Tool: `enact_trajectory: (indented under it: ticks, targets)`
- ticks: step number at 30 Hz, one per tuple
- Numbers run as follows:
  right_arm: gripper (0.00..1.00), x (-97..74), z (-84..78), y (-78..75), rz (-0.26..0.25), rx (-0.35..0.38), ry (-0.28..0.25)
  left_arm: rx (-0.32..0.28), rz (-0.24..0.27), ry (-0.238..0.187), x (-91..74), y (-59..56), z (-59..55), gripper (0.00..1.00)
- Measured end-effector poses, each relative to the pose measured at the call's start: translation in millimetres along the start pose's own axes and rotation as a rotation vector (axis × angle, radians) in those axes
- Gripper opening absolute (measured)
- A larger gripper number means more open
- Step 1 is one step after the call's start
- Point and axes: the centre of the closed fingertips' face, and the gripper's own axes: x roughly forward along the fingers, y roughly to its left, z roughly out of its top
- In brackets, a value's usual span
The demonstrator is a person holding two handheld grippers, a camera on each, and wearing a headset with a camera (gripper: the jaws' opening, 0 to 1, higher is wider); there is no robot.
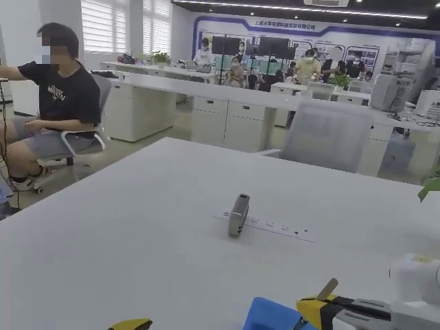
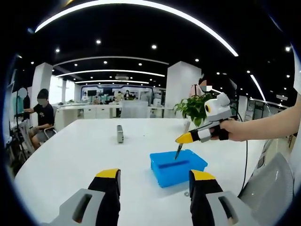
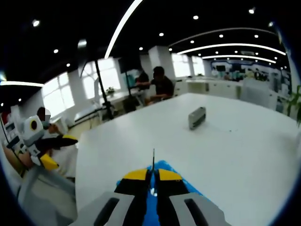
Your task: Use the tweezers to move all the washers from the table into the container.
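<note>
The blue container [image 2: 178,165] stands on the white table [image 2: 94,155] just ahead of my left gripper [image 2: 155,188], whose jaws are open and hold nothing. My right gripper [image 2: 207,131] hangs above the container, shut on the tweezers [image 2: 178,151], whose tip points down into it. In the right gripper view, the right gripper [image 3: 153,176] shows its jaws closed around the thin tweezers [image 3: 153,159] over the blue container [image 3: 167,165]. One small washer-like ring [image 2: 186,193] lies beside the container's near corner. In the head view, the container [image 1: 268,316] and right gripper [image 1: 320,306] sit at the bottom edge.
A grey device [image 1: 238,214] stands on a flat power strip [image 1: 275,225] mid-table. An office chair [image 1: 330,134] is at the far edge. A person [image 1: 58,96] sits at the left. A potted plant [image 2: 193,107] stands behind the right gripper.
</note>
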Motion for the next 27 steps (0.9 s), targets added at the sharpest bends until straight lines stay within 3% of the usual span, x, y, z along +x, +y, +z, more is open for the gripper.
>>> enact_trajectory:
  ticks: [18,27]
  targets:
    - [0.02,-12.7,-3.5,-24.4,-0.054,0.123,-0.032,-0.004,0.002,-0.002,-0.4,0.6,-0.2,0.56]
    - [0.02,-12.3,-22.5,-29.0,-0.074,0.115,0.031,-0.005,-0.001,-0.001,0.2,0.5,-0.4,0.56]
